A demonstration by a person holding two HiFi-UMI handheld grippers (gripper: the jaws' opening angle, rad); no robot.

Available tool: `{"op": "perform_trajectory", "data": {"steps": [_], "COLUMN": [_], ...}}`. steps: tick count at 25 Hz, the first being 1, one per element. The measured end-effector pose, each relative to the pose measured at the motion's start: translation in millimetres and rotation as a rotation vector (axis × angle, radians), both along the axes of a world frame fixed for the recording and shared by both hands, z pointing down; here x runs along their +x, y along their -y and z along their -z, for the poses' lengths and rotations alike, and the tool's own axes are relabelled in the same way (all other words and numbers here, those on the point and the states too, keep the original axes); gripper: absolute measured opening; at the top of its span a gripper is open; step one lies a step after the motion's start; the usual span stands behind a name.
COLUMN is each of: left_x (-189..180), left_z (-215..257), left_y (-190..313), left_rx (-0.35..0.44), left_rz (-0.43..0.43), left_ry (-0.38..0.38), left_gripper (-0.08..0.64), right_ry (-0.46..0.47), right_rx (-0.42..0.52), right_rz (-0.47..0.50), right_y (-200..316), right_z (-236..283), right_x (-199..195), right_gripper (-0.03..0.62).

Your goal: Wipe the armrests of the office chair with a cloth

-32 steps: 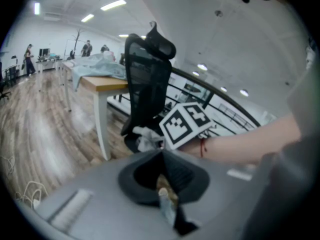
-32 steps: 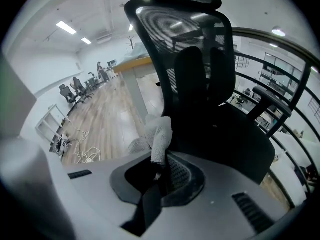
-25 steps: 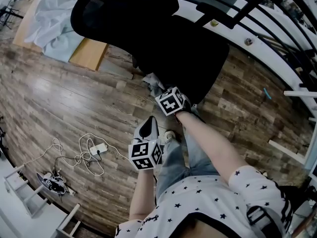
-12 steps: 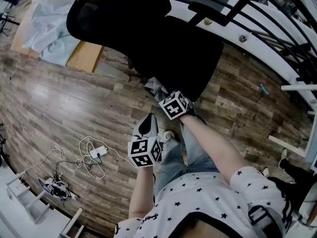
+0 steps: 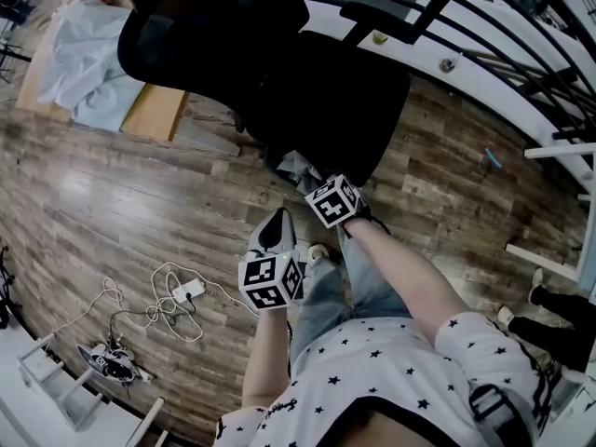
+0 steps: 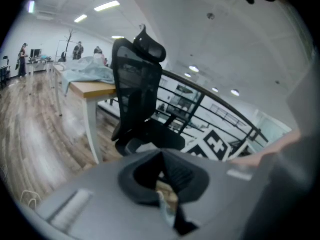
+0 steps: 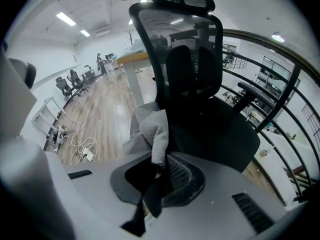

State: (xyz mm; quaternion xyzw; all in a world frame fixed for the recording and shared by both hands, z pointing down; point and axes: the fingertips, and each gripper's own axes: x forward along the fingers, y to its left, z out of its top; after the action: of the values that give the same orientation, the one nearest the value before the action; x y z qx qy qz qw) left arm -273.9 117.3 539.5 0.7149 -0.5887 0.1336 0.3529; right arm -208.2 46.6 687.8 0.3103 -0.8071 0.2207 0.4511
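A person looks steeply down at a black mesh-backed office chair (image 5: 307, 82) standing on a wood-plank floor (image 5: 102, 184). They hold a grey two-fingered gripper in each hand.

The right gripper (image 7: 161, 164) is pinching a crumpled grey knitted cloth (image 7: 152, 131). The cloth stands up from between its fingers, and the tightly pressed fingers bite its lower edge. In the head view this gripper reaches forward, with the cloth just in front of the seat's front edge.

The left gripper (image 6: 164, 176) has its fingers pressed together with nothing between them. It is held back nearer the person's body, and the chair stands well ahead of it.

From the right gripper, the chair faces the camera. One black padded armrest (image 7: 249, 89) shows ahead and to the right of the cloth, beyond the seat and level with the lower backrest. It is well apart from the cloth. Its long axis appears to run front to back along the seat's side. The other armrest cannot be made out for certain.

The cloth-holding right gripper is the nearer one, so it would likely have to travel forward and rightward over the seat to lay the cloth on that pad.
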Motion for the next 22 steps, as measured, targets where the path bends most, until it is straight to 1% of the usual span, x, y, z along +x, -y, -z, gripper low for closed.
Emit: {"op": "perform_trajectory", "data": {"steps": [12, 22], "left_x": [12, 21], "left_z": [4, 5], "left_y": [-4, -1], "left_rx": [0.003, 0.004], "left_rz": [-0.047, -0.088], "left_ry": [0.000, -0.006], "left_gripper": [0.005, 0.005], "right_ry": [-0.014, -0.032], "right_rx": [-0.009, -0.005], "right_rz": [-0.051, -0.084], "right_y": [-16, -19], "right_z": [0, 1], "right_x": [34, 51], "right_gripper": [0.032, 0.032]}}
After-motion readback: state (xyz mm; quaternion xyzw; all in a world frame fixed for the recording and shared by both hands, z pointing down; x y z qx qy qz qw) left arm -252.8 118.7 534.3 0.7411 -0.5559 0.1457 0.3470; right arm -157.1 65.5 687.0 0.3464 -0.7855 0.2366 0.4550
